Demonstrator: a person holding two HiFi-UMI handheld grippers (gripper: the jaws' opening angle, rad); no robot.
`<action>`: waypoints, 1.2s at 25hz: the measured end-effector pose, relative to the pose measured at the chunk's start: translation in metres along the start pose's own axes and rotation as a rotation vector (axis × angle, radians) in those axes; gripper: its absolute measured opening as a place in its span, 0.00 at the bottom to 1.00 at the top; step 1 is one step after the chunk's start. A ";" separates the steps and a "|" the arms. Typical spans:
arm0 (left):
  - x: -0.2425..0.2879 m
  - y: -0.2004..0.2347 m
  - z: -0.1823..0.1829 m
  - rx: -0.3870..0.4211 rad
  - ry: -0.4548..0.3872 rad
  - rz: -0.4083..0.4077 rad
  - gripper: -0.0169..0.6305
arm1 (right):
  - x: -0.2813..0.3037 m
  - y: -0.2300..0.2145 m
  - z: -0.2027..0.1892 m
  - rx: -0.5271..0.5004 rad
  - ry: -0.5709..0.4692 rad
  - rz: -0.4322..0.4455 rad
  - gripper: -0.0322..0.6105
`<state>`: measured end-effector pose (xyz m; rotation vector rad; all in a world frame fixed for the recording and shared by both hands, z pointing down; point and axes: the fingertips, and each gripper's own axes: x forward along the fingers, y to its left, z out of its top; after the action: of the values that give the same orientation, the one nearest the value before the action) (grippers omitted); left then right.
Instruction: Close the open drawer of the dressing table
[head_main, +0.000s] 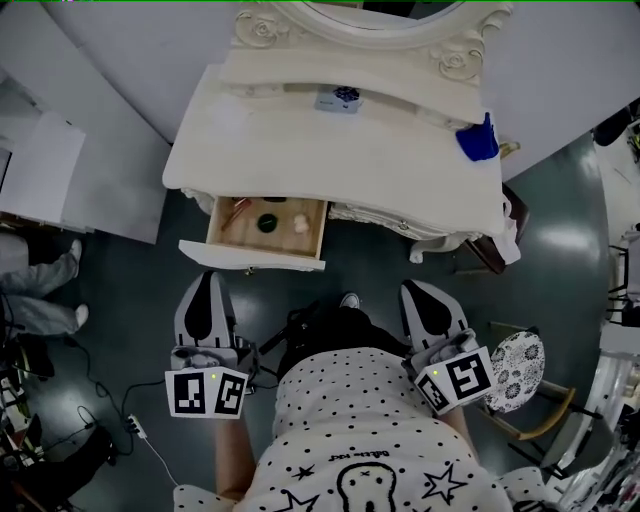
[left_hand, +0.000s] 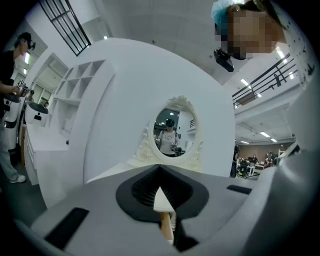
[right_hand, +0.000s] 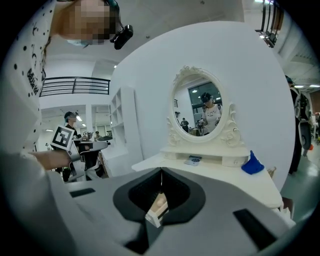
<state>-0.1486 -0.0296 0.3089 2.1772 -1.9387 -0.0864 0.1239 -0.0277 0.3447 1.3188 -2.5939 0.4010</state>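
Observation:
The cream dressing table (head_main: 300, 150) stands ahead of me with its left drawer (head_main: 252, 257) pulled open; a dark round item, a white lump and reddish sticks lie inside. My left gripper (head_main: 208, 276) hangs just in front of the drawer's front panel, jaws shut and empty, apart from it. My right gripper (head_main: 420, 290) is to the right, below the table's front edge, also shut with nothing held. In the left gripper view the shut jaws (left_hand: 160, 167) point at the oval mirror (left_hand: 172, 130). The right gripper view has the shut jaws (right_hand: 161, 171) before the tabletop (right_hand: 220, 172).
A blue cloth (head_main: 478, 142) and a small card (head_main: 338, 98) lie on the tabletop. A chair with a patterned seat (head_main: 520, 375) stands at my right. White shelving (head_main: 40, 170), another person's legs (head_main: 40, 290) and floor cables (head_main: 130, 420) are on the left.

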 end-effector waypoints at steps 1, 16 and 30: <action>0.002 0.000 0.000 0.004 -0.004 0.014 0.04 | 0.000 -0.007 0.001 -0.004 0.000 0.003 0.06; 0.025 0.019 -0.030 0.032 0.105 0.087 0.04 | 0.016 -0.034 -0.008 0.063 0.047 -0.003 0.06; 0.042 0.083 -0.137 0.072 0.440 0.045 0.04 | 0.045 -0.024 -0.008 0.113 0.081 -0.106 0.06</action>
<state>-0.1980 -0.0622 0.4638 1.9798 -1.7552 0.4395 0.1178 -0.0724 0.3692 1.4369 -2.4550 0.5773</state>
